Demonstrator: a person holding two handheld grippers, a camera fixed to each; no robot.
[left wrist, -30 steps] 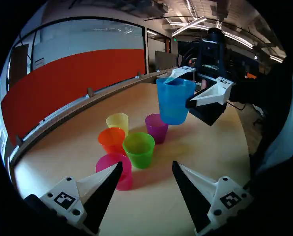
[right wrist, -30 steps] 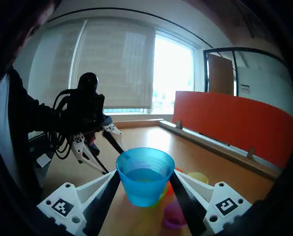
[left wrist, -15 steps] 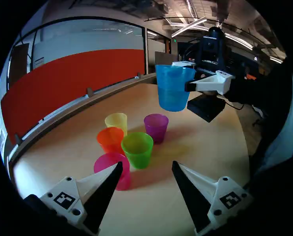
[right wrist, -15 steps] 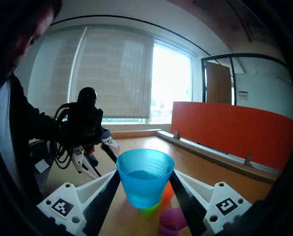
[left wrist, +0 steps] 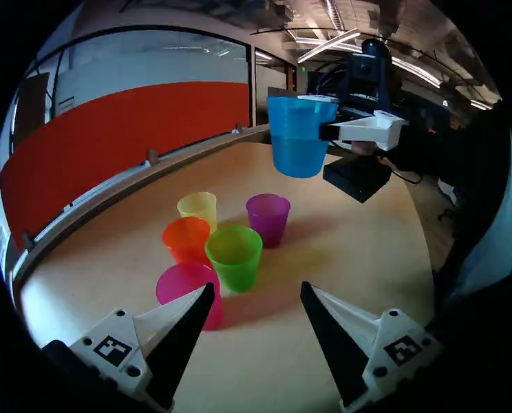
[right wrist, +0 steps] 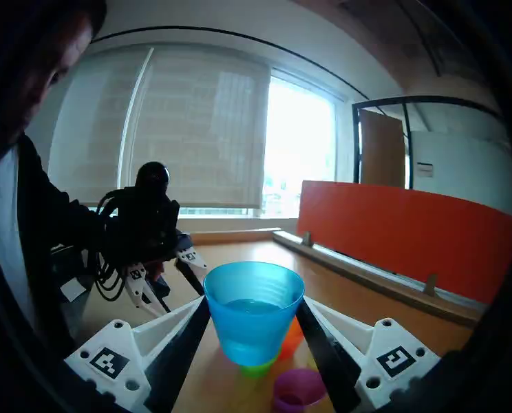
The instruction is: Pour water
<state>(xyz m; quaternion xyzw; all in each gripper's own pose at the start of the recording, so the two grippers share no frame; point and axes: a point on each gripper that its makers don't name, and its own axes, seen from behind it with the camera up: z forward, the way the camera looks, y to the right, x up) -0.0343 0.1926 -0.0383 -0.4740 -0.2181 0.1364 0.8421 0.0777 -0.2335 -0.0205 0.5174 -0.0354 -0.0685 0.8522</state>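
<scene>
My right gripper is shut on a blue cup that holds water, upright and lifted above the table. In the left gripper view that blue cup hangs in the air above and behind a purple cup, with the right gripper around it. On the wooden table stand a yellow cup, an orange cup, a green cup and a pink cup. My left gripper is open, low over the table, just in front of the pink and green cups.
A red partition runs along the table's far left edge. A person in a dark sleeve holds the left gripper. A bright window with blinds is behind. Bare tabletop lies to the right of the cups.
The right gripper has lifted the blue cup higher above the purple cup. The left gripper has shifted only slightly and stays open.
</scene>
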